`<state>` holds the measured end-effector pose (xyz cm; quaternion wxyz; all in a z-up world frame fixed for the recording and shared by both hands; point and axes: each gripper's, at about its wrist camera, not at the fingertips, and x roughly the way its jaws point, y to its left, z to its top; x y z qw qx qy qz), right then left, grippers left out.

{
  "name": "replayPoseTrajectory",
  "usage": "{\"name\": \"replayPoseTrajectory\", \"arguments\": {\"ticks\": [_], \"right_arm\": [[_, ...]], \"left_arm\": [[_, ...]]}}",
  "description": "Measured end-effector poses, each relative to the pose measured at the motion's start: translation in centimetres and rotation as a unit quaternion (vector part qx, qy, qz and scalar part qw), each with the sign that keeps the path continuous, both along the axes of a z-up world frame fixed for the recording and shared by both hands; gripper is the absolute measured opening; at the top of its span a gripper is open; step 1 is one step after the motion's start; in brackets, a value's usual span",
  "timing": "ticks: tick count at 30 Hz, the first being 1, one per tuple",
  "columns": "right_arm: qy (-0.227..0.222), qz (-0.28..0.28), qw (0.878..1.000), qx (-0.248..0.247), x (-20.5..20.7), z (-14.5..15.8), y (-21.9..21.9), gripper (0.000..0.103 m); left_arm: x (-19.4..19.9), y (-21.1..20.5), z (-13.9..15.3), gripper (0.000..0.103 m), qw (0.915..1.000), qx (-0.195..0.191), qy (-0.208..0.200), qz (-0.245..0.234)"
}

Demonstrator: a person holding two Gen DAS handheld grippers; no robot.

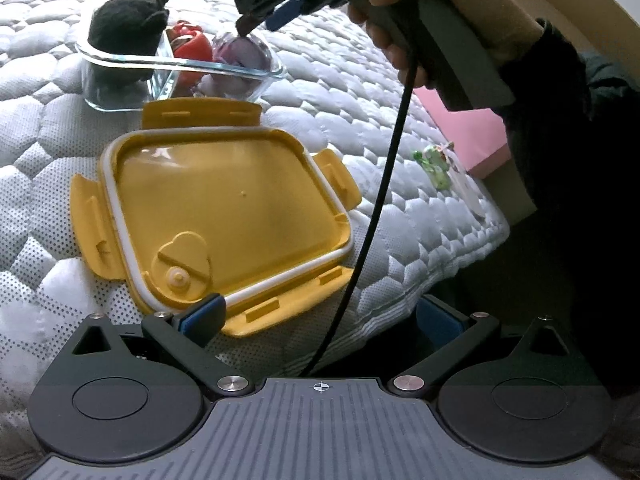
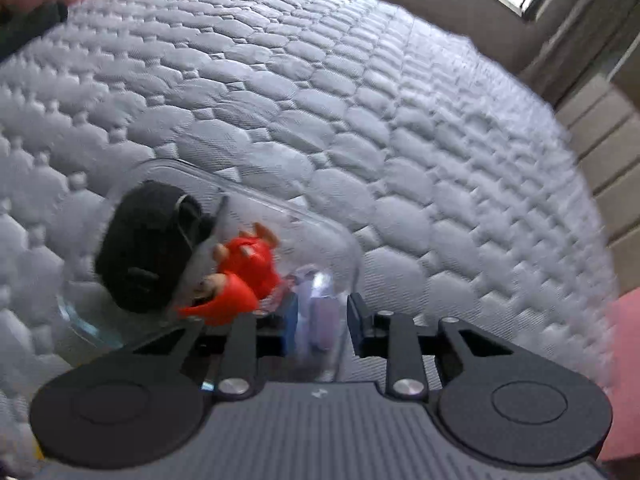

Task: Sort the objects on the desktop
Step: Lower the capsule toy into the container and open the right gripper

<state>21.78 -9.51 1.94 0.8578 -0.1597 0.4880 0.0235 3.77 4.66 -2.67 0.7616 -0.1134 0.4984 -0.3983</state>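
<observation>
Looking along my left gripper (image 1: 320, 316), I see its fingers spread wide and holding nothing, just short of the yellow lid (image 1: 224, 216), which lies upside down near the mattress (image 1: 52, 136) edge. Beyond the lid stands the glass box (image 1: 120, 80), well in from the edge, with a black toy (image 1: 124, 28), a red toy (image 1: 192, 46) and a purple ball (image 1: 240, 54) inside. My right gripper (image 2: 322, 322) hangs over the box's near end, fingers parted either side of the purple ball and not pressing it. A green toy (image 1: 434, 164) and a pink box (image 1: 472, 132) sit at the mattress's right edge.
</observation>
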Motion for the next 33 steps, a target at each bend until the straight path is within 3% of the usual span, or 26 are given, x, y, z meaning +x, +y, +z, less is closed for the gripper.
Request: {"name": "replayPoseTrajectory", "arguments": {"ticks": [2,6,15,19,24,29,30,33], "right_arm": [[0.009,-0.005,1.000,0.022,0.0,-0.4,-0.3,0.030],[-0.017,-0.004,1.000,0.013,-0.5,-0.9,-0.1,0.031],[-0.025,-0.012,0.995,0.098,-1.4,-0.3,-3.4,0.034],[-0.102,0.019,0.988,0.115,-2.6,1.1,-3.0,0.034],[-0.074,0.050,0.985,0.146,-1.3,1.0,-1.0,0.036],[-0.027,0.009,0.986,0.163,1.8,-1.6,-0.3,0.036],[-0.010,0.002,0.985,0.171,2.5,-2.3,-0.4,0.042],[0.001,0.000,0.983,0.183,2.8,-3.2,-0.6,0.043]], "left_arm": [[0.0,-0.1,0.0,0.103,1.0000,0.002,0.001,-0.001],[0.0,-0.5,-0.1,0.103,1.0000,0.007,0.003,-0.002],[0.2,-1.5,0.2,0.103,0.9993,0.036,0.005,0.007],[0.3,-2.0,0.5,0.103,0.9986,0.051,0.006,0.015],[0.5,-2.5,0.9,0.103,0.9973,0.070,0.007,0.023],[0.4,-2.7,1.3,0.103,0.9954,0.091,0.002,0.029],[0.4,-2.8,1.4,0.103,0.9951,0.095,0.001,0.030],[0.7,-3.2,1.8,0.103,0.9940,0.104,-0.004,0.033]]}}
